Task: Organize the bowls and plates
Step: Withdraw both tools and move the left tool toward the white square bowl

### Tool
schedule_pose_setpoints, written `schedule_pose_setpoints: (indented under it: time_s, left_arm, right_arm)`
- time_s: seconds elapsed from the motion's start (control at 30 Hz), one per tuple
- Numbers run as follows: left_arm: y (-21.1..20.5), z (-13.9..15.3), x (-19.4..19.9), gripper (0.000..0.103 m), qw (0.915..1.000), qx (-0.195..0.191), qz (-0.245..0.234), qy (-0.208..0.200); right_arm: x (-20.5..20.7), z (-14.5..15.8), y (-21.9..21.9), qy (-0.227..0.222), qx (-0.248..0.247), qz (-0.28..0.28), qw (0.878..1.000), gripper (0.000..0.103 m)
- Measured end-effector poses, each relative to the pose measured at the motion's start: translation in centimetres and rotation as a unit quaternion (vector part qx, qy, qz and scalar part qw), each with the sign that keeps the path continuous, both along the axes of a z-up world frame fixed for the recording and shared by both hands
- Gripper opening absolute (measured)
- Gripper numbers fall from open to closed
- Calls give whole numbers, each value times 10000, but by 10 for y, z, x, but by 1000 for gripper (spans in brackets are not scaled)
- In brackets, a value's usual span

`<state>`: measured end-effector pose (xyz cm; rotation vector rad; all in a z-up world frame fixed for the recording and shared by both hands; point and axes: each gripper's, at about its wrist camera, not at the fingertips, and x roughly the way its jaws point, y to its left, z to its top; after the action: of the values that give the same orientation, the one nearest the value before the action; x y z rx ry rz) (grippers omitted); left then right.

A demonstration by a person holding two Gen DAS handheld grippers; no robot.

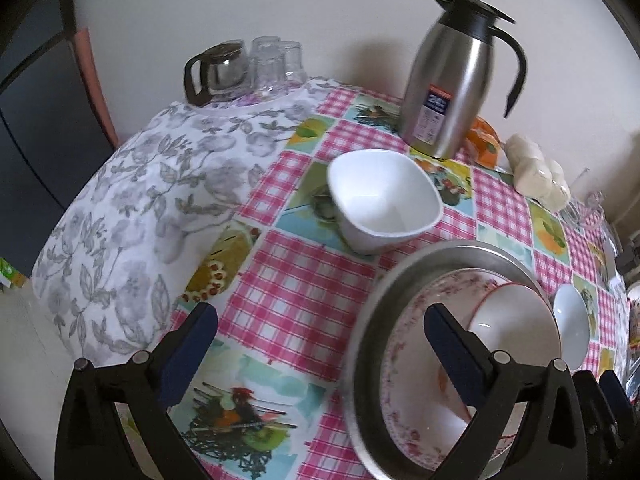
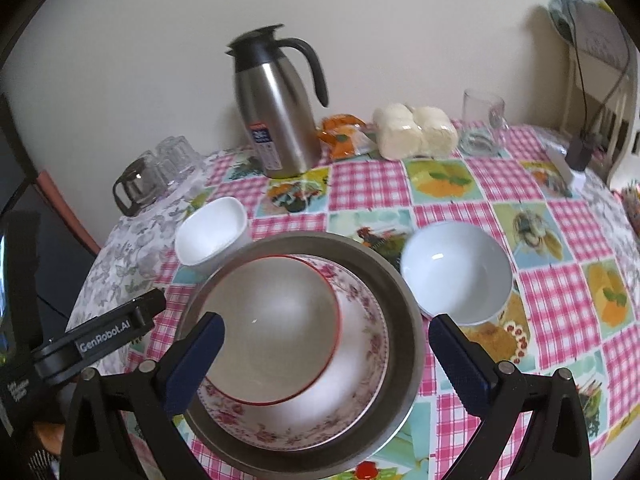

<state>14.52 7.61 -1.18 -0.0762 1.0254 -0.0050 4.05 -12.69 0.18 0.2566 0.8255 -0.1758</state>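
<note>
1. The left gripper [image 1: 320, 336] is spread wide with nothing between its blue pads; it hangs over the surface [image 1: 288, 280], its right finger above the left side of the metal pan [image 1: 368, 320].
2. The right gripper [image 2: 326, 340] is also spread wide and empty, one finger on each side of the pan [image 2: 404, 300] as seen from its own camera, above it and not touching.
3. The pan sits on the checked cloth [image 2: 560, 312] near the front edge of the surface.
4. Inside the pan lies a floral plate [image 2: 360, 380], and on that plate rests a red-rimmed bowl [image 2: 272, 328], shifted toward the plate's far-left side.
5. A round white bowl [image 2: 456, 276] stands upright just beside the pan on its right.
6. A square white bowl [image 2: 212, 232] stands just beside the pan at its far-left, tilted slightly in the left wrist view [image 1: 384, 200].
7. Behind them, near the wall, stands a steel jug [image 2: 276, 120] with a black lid and handle.
8. Right of the jug lie an orange packet [image 2: 342, 134], a pale wrapped pack [image 2: 416, 130] and a glass mug [image 2: 482, 114].
9. At the far-left corner, on a grey flowered cloth [image 1: 140, 200], sit a glass pot [image 1: 218, 72] and upturned glasses [image 1: 276, 62].
</note>
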Motion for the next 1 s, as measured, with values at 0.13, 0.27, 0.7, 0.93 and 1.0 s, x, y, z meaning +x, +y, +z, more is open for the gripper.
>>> schedule_pose_setpoints:
  time_s: [0.13,0.27,0.7,0.93,1.0]
  left_arm:
    - [15,-4,3,103,9998,-103,133,85]
    - [25,-7,5,103,9995,-233,175,130]
    - [64,-27,23,103,9970,-525,443,344]
    - [89,-36,29,103,9933,-881,699,272]
    - [96,-35,29,103,9930,-879,781,101]
  right_arm:
    - [2,1,9,-19,-71,25,10000,103]
    - [3,0,16,-29,-144,90,9999,103]
    - [18,-15,38,254,-341,356,9985,103]
    - [37,-17,63,484,-530,542,9959,103]
    - [43,-15,71,545,-602,571,9951,103]
